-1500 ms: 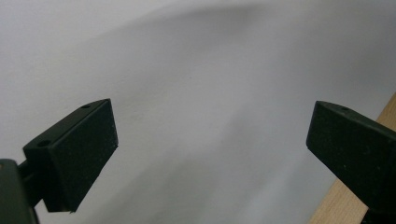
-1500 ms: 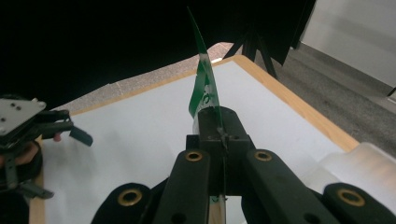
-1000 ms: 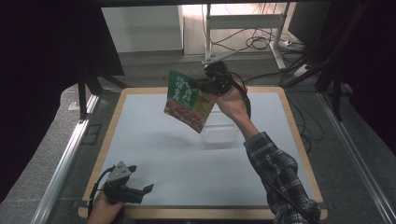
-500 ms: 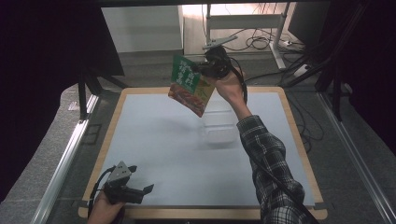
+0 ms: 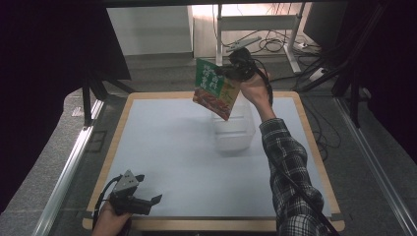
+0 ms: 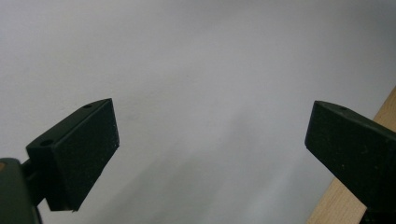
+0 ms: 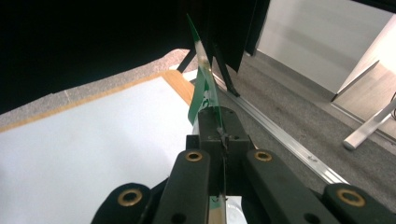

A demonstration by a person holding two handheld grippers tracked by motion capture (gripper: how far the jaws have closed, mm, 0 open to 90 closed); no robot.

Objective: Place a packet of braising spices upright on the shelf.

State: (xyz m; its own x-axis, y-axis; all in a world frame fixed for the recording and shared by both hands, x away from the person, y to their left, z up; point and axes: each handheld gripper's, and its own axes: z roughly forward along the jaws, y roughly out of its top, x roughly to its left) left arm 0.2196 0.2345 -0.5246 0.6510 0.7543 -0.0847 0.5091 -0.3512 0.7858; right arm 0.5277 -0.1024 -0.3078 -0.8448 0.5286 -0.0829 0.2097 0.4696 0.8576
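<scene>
A green and orange snack packet hangs in the air above the far side of the white table, over a clear plastic container. My right gripper is shut on the packet's top edge. In the right gripper view the packet stands edge-on, pinched between the closed jaws. My left gripper rests at the table's near left corner, jaws spread wide with nothing between them. Its two black pads stand over bare white tabletop.
The white table has a wooden rim. Beyond its far edge lie cables and desk legs on the grey floor. A metal rail runs along the left side.
My right hand has carried the packet away from me toward the far edge, uncovering the clear container beneath it. The left gripper has stayed put.
</scene>
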